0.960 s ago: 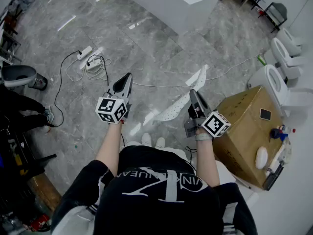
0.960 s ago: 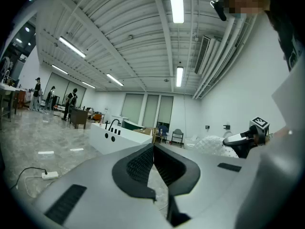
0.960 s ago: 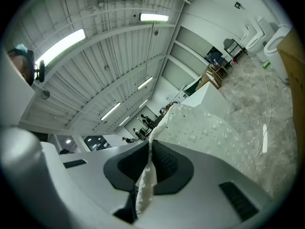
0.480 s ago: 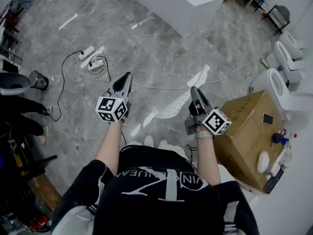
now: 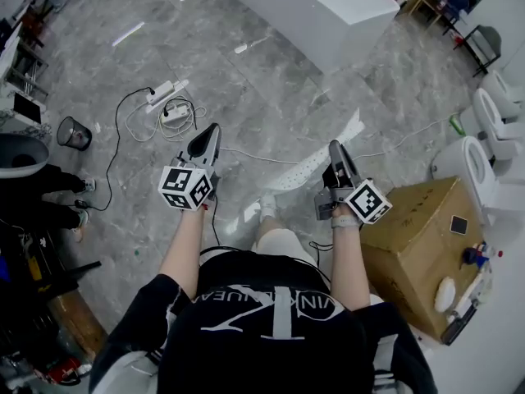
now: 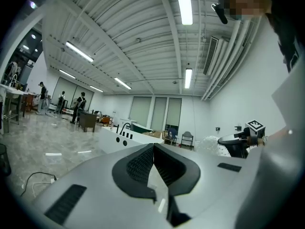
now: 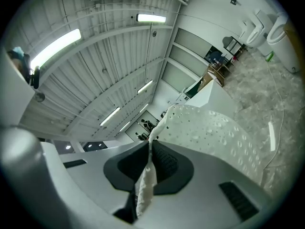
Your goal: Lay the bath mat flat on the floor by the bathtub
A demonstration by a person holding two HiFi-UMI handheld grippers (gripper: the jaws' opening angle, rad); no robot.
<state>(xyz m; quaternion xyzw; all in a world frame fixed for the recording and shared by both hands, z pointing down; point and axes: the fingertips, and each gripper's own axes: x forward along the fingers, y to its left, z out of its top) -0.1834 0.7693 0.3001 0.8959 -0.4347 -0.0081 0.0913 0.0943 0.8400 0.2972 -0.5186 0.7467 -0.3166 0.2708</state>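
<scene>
The white perforated bath mat (image 5: pixel 305 169) hangs off the floor as a long curved strip, one edge clamped in my right gripper (image 5: pixel 334 145), which is shut on it. In the right gripper view the mat (image 7: pixel 209 128) fans out beyond the closed jaws of that gripper (image 7: pixel 150 144). My left gripper (image 5: pixel 214 127) is held level to the left, apart from the mat, shut with nothing in it. In its own view the left gripper (image 6: pixel 153 147) looks towards the mat (image 6: pixel 209 143). The white bathtub (image 5: pixel 316 6) stands ahead at the top.
A cardboard box (image 5: pixel 414 232) with small items stands close on the right, with toilets (image 5: pixel 472 158) behind it. A power strip with coiled cables (image 5: pixel 168 105) and a thin cable lie on the grey floor ahead. A small bin (image 5: pixel 74 134) stands at the left.
The person has stepped forward, one leg now out in front. Both grippers and the hanging mat have come nearer the bathtub. Neither gripper's grip has changed.
</scene>
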